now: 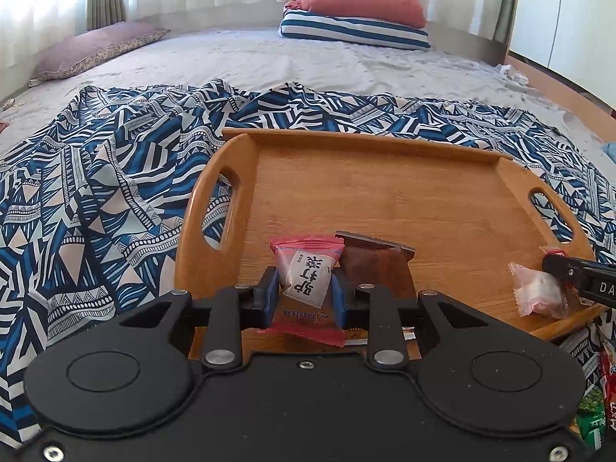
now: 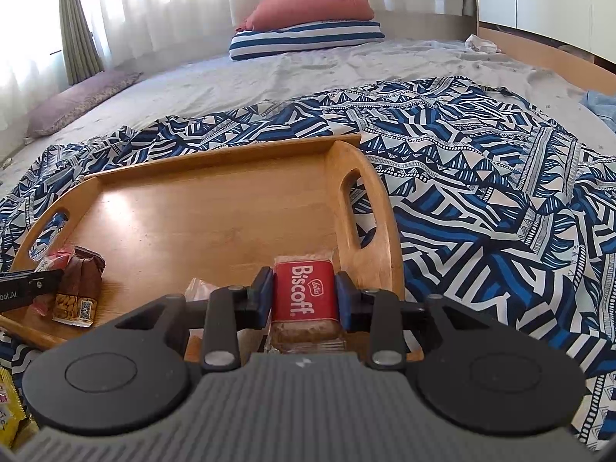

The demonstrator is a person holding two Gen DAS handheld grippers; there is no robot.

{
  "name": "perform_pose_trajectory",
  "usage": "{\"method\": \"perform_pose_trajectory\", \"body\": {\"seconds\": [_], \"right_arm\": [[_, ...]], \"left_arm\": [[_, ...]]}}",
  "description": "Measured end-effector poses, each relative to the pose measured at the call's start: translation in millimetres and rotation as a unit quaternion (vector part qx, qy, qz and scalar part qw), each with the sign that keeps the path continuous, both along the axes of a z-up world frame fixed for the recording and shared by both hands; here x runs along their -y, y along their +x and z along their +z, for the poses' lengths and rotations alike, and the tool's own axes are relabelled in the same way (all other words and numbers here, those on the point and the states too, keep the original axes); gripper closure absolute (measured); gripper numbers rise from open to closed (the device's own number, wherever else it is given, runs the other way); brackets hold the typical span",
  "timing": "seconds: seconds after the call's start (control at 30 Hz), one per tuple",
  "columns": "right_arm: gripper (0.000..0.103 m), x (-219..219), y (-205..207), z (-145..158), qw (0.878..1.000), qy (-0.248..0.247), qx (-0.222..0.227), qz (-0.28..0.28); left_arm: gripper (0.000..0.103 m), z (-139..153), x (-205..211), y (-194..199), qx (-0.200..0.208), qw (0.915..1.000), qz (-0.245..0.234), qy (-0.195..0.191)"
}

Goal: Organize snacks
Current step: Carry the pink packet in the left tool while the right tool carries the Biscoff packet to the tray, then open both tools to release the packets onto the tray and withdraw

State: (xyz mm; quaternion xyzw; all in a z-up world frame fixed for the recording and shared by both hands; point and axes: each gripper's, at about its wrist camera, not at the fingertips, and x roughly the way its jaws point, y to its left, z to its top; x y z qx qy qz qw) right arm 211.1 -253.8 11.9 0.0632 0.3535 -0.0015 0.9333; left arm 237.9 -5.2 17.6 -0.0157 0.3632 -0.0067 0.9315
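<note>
A wooden tray (image 1: 385, 192) with handle slots lies on a patterned cloth. Over its near left part my left gripper (image 1: 304, 275) is shut on a pink-and-white snack packet (image 1: 308, 287). A brown packet (image 1: 371, 265) lies right behind it on the tray. A pink-white wrapped candy (image 1: 539, 294) rests at the tray's right, beside the tip of the right gripper (image 1: 577, 273). In the right wrist view my right gripper (image 2: 304, 285) is shut on a red Biscoff biscuit (image 2: 304, 300) over the tray (image 2: 211, 211), near its right handle. The brown almond packet (image 2: 79, 281) and the left gripper (image 2: 27, 287) show at far left.
The blue-and-white patterned cloth (image 2: 481, 192) covers the near half of a grey bed (image 1: 308, 61). Pillows (image 1: 358, 19) are stacked at the far end. More snack packets lie off the tray: green and red ones (image 1: 596, 404), a yellow one (image 2: 7, 404).
</note>
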Motion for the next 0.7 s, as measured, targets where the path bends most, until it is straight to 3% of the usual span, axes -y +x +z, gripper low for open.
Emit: {"method": "perform_pose_trajectory", "body": {"seconds": [0.63, 0.7], "right_arm": [[0.061, 0.4, -1.5, 1.1, 1.000, 0.002, 0.001, 0.002], [0.055, -0.3, -2.8, 2.2, 1.000, 0.003, 0.003, 0.005]], "left_arm": [[0.075, 0.3, 36.5, -8.3, -0.008, 0.9995, -0.024, -0.020], [0.075, 0.8, 39.5, -8.8, -0.008, 0.9994, -0.027, -0.021]]}}
